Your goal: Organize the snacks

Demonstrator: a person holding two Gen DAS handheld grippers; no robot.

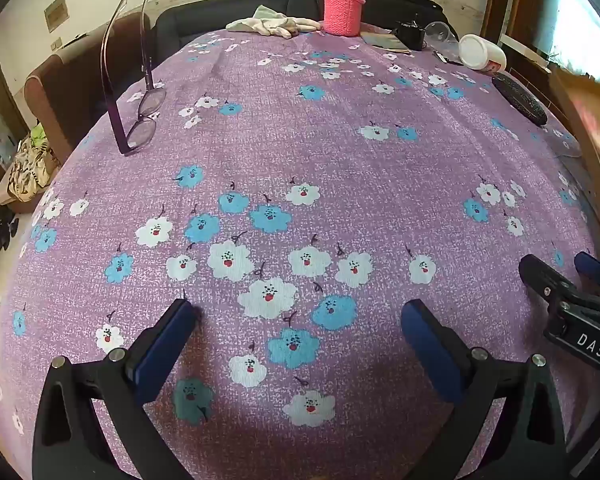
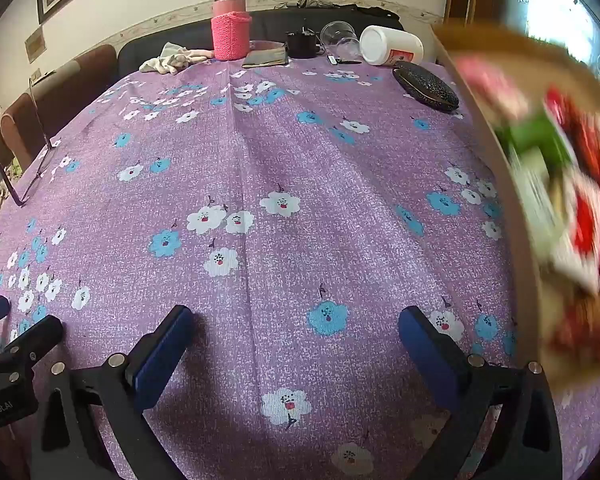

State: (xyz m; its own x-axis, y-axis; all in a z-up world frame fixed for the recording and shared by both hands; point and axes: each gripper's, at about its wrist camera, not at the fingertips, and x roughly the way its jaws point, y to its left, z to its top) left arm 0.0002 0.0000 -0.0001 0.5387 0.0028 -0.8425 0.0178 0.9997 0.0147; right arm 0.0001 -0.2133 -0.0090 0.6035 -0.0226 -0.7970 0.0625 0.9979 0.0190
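Both grippers, left gripper [image 1: 296,320] and right gripper [image 2: 296,320], gape empty; the right should approach the blurred snack box [image 2: 500,184] at right frame edge squarely.

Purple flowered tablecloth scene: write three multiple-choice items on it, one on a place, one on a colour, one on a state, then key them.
1. Where are the eyeglasses?
A. near the cloth's left edge
B. inside the box
C. under the white bottle

2. What colour is the knitted sleeve on the flask?
A. green
B. pink
C. black

3. How is the white bottle positioned?
A. upright
B. lying on its side
C. held in fingers

Key: 1 A, the left wrist view shows them there; 2 B, pink knit; 3 B, it lies by the clear cup.
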